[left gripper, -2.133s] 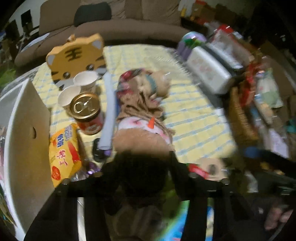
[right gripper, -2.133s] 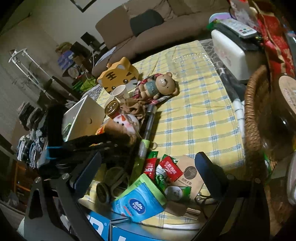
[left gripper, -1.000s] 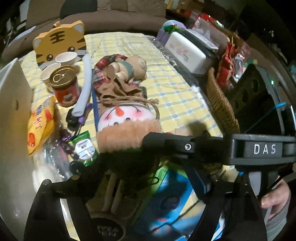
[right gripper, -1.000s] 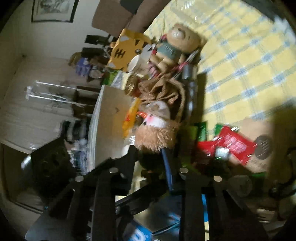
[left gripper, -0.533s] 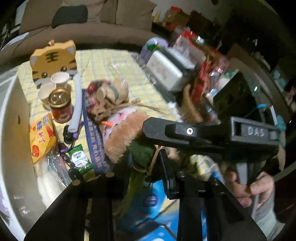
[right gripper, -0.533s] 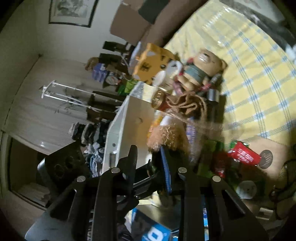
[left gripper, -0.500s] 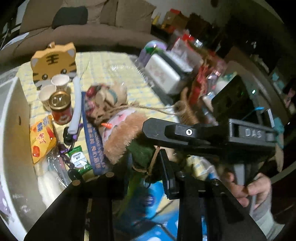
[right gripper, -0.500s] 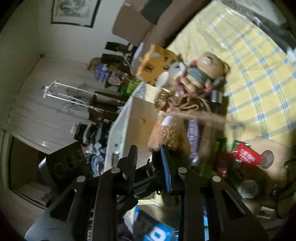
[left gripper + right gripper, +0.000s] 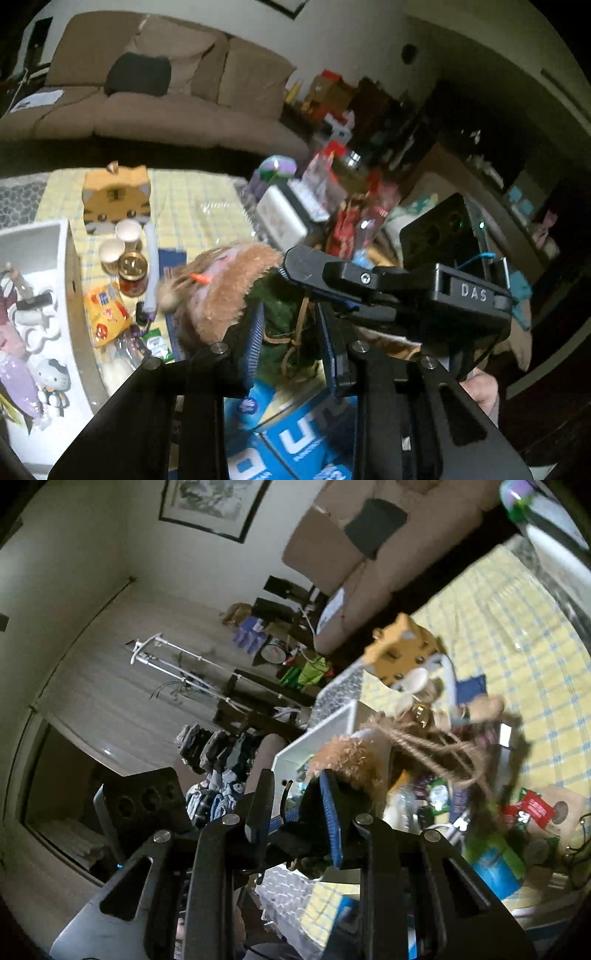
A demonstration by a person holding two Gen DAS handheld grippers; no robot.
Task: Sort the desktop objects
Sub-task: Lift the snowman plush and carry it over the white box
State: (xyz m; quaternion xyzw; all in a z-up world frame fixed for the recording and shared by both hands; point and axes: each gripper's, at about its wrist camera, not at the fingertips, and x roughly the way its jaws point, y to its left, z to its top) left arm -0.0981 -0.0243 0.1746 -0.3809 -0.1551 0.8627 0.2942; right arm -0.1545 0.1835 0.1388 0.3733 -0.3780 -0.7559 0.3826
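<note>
A snowman plush doll (image 9: pixel 229 280), with a fuzzy brown hat brim, an orange nose and twine hair, hangs above the cluttered table. My left gripper (image 9: pixel 291 332) is shut on its dark green hat (image 9: pixel 284 306). My right gripper (image 9: pixel 295 269) reaches in from the right and clamps the same hat. In the right wrist view the right gripper (image 9: pixel 295 812) is narrow around the dark hat, with the doll's brim (image 9: pixel 347 760) just beyond it and blurred twine (image 9: pixel 436 746) trailing right. The left gripper's body (image 9: pixel 144 805) shows at the left there.
A white bin (image 9: pixel 70 258) of toys stands at the left. On the yellow checked cloth (image 9: pixel 207 199) are a tiger-shaped box (image 9: pixel 116 199), paper cups (image 9: pixel 127 230), a can (image 9: pixel 131 269) and a yellow snack bag (image 9: pixel 105 314). A blue box (image 9: pixel 295 435) lies below, and a hand (image 9: pixel 480 391) is lower right.
The left jaws closed on the doll's hat. Both grippers then rose together and lifted the doll off the table, so the table looks farther away and the twine swings.
</note>
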